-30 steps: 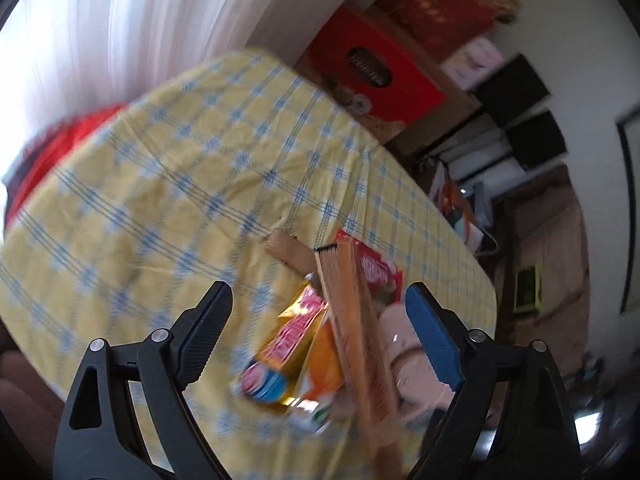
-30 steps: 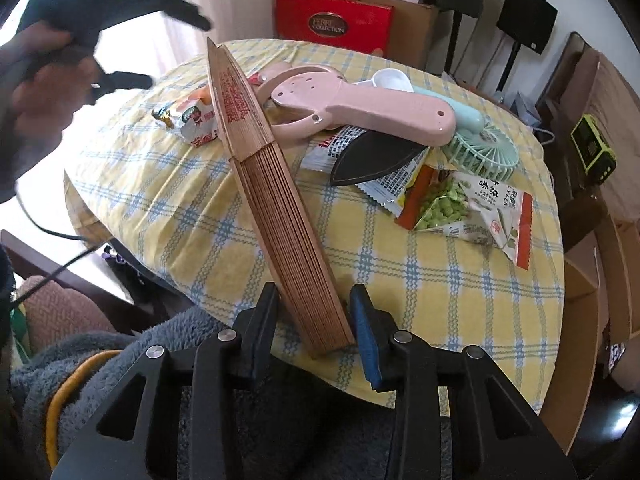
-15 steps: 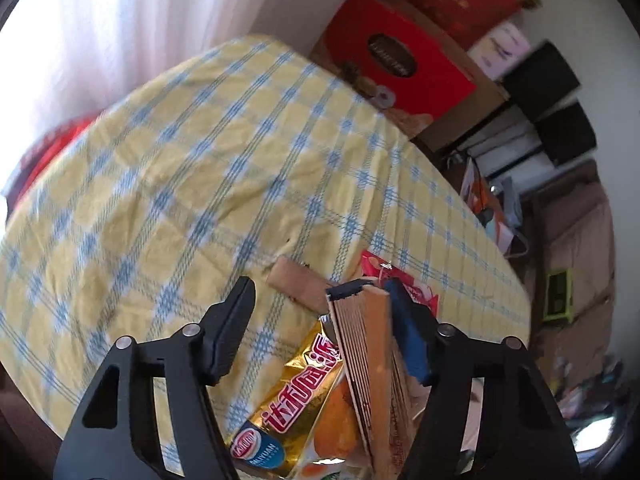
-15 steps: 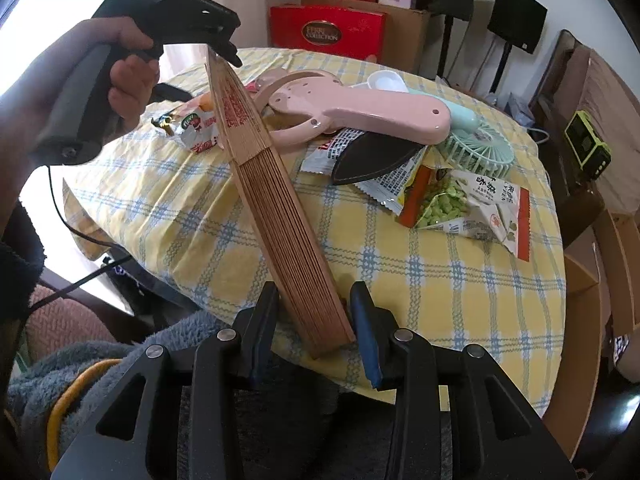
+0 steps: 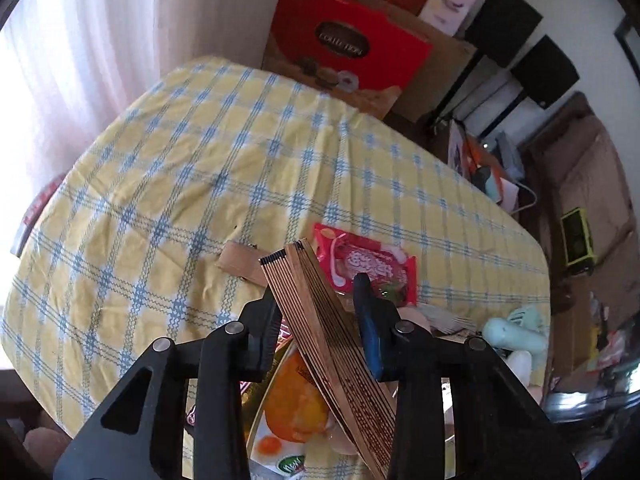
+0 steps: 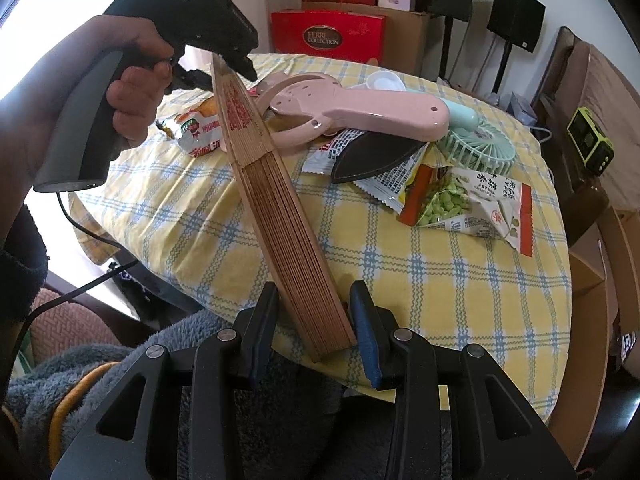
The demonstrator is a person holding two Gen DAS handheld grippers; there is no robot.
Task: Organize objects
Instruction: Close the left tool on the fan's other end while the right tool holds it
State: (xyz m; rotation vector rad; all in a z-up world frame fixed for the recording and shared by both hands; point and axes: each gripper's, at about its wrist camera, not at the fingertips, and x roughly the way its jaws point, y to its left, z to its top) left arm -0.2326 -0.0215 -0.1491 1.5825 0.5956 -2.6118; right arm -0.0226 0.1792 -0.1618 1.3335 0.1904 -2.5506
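Observation:
A folded wooden fan (image 6: 280,200) slants up over the near edge of the yellow checked table (image 5: 180,160). My right gripper (image 6: 314,314) is shut on its wide lower end. My left gripper (image 5: 318,312) is closing around the narrow upper end (image 5: 292,276), and its pads sit against both sides of the slats. In the right wrist view a hand carries the left gripper (image 6: 224,70) at the fan's tip, above a snack packet (image 6: 200,132).
A pink plastic tool (image 6: 360,108), a mint hand fan (image 6: 476,140), a black pouch (image 6: 372,156) and a green pea bag (image 6: 460,200) crowd the table's right half. A red sweet packet (image 5: 364,260) and brown piece (image 5: 240,262) lie nearby. Boxes (image 6: 328,38) and speakers stand behind.
The left gripper came in from wide open above the snacks, moved onto the fan's upper end and closed around it. The right gripper kept its hold and stayed put.

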